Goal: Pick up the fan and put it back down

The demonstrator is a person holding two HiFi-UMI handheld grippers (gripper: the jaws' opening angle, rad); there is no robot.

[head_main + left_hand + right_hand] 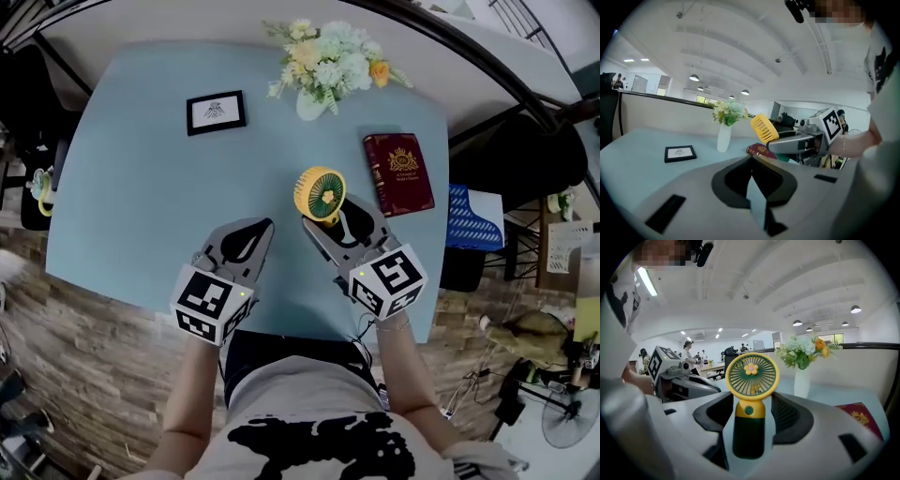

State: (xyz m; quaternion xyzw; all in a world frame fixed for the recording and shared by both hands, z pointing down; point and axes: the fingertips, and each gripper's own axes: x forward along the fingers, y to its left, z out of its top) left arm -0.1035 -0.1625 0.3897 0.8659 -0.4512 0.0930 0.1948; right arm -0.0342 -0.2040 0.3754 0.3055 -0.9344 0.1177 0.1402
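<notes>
so the right gripper point(330, 225) had the fan point(320, 194) clamped by its dark handle, long axis upright, head at 12 o'clock just above the table point(141, 187), with the left gripper point(263, 229) pinched together, empty, at 9 o'clock

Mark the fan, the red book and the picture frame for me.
fan point(751, 376), right gripper view, on the centre of its round grille.
red book point(398, 173), head view, on the middle of its cover.
picture frame point(216, 112), head view, on the white print inside its black border.
</notes>
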